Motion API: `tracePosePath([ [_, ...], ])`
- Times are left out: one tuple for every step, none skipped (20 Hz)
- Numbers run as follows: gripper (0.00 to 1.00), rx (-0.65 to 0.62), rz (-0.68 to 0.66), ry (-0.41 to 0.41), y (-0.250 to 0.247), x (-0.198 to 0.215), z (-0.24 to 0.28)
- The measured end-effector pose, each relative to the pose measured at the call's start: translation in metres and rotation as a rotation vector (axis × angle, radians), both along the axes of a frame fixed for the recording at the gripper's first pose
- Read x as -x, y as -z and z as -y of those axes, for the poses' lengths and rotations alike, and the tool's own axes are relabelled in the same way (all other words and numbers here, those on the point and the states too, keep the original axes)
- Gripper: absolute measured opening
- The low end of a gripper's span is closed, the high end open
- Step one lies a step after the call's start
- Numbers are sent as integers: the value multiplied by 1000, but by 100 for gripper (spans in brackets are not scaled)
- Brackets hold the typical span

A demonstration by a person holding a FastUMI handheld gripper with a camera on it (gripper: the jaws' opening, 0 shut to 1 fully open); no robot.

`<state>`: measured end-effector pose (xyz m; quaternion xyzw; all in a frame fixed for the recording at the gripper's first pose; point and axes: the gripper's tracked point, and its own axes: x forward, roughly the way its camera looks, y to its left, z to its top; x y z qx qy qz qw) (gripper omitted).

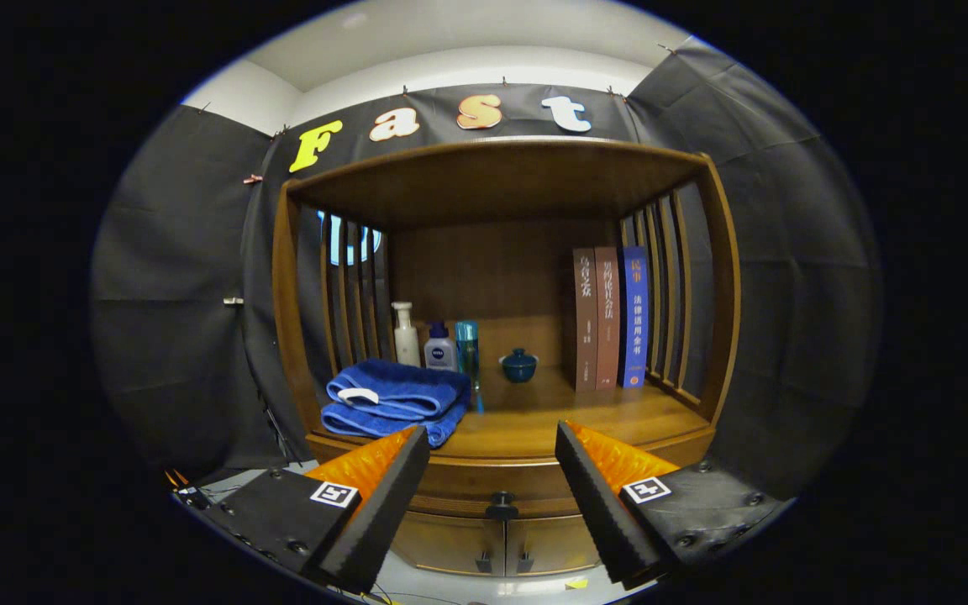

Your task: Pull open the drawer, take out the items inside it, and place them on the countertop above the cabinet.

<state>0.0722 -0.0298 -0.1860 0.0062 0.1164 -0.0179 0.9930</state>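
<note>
I see black cloth booth walls (173,277) all around and a pale ceiling (450,34) above them. Ahead of me stands a brown wooden cabinet (501,181) with slatted sides and an open shelf; its wooden countertop, my bench (585,416), lies just beyond the fingertips. Below the bench edge the closed wooden drawer (467,481) shows between the fingers, its dark round knob (502,504) centred there, and under it two small cupboard doors (492,544) are shut. On the bench, three upright books (610,318), two brown and one blue, stand at the right against the slats. A folded blue towel (396,399) lies at the left front, just ahead of the left finger. Behind it stand a white pump bottle (405,333), a small white bottle with a blue cap (439,347) and a slim teal bottle (468,349), close together. A small dark blue lidded cup (519,365) sits apart near the middle. My gripper (492,470) has its fingers wide apart, holding nothing.
</note>
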Motion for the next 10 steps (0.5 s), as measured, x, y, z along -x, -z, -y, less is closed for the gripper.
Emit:
tracePosePath([
  [99, 0, -15, 2, 11, -3, 0],
  [99, -1, -30, 0, 23, -6, 0],
  [99, 0, -47, -2, 34, -8, 0],
  [99, -3, -64, -4, 46, -10, 1],
  [99, -9, -83, -7, 61, -17, -1],
  [99, -17, -96, -8, 73, -22, 0],
  [99, -25, -107, -7, 84, -27, 1],
  [99, -27, -123, -1, 95, -31, 4],
  [99, -30, -146, 5, 108, -33, 8],
  [99, -35, -171, 10, 121, -35, 10],
])
